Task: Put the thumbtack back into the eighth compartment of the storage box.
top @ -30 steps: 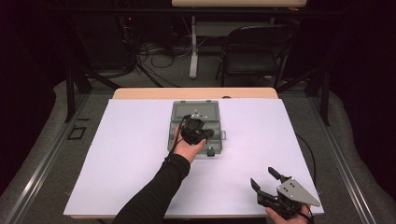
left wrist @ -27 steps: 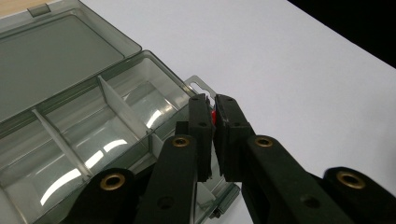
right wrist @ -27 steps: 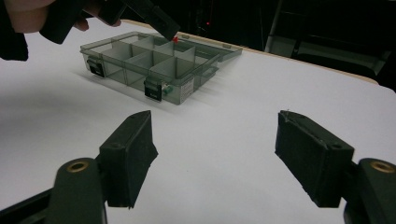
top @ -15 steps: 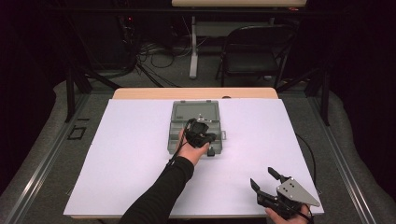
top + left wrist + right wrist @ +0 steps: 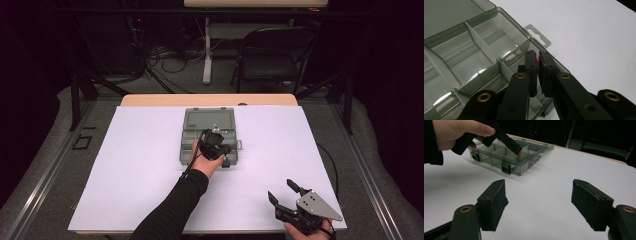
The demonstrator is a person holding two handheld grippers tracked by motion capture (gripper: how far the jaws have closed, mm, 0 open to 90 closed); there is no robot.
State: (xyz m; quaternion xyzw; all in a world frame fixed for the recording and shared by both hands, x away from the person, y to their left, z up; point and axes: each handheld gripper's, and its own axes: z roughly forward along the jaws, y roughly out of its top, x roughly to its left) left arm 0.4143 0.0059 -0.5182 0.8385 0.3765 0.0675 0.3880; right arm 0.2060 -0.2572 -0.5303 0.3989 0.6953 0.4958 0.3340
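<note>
The left gripper [image 5: 537, 72] has its jaws drawn almost together on a small red piece [image 5: 538, 61], of which only a sliver shows between the pads; its shape cannot be told. In the left gripper view the pinched piece sits over the corner compartment of the grey translucent compartment box [image 5: 481, 55], just inside the wall next to the hang tab [image 5: 538, 37]. In the right gripper view the same red spot [image 5: 519, 153] shows at the tip of the left gripper [image 5: 517, 152], level with the top of the box [image 5: 509, 160]. The left hand [image 5: 207, 159] reaches over the near edge of the box [image 5: 187, 145], whose lid [image 5: 209, 120] lies open and flat on the far side. The box rests near the middle of the white table cover [image 5: 125, 165]. The right gripper [image 5: 283, 194] sits well apart at the near right corner of the cover, its jaws spread wide with nothing between them.
</note>
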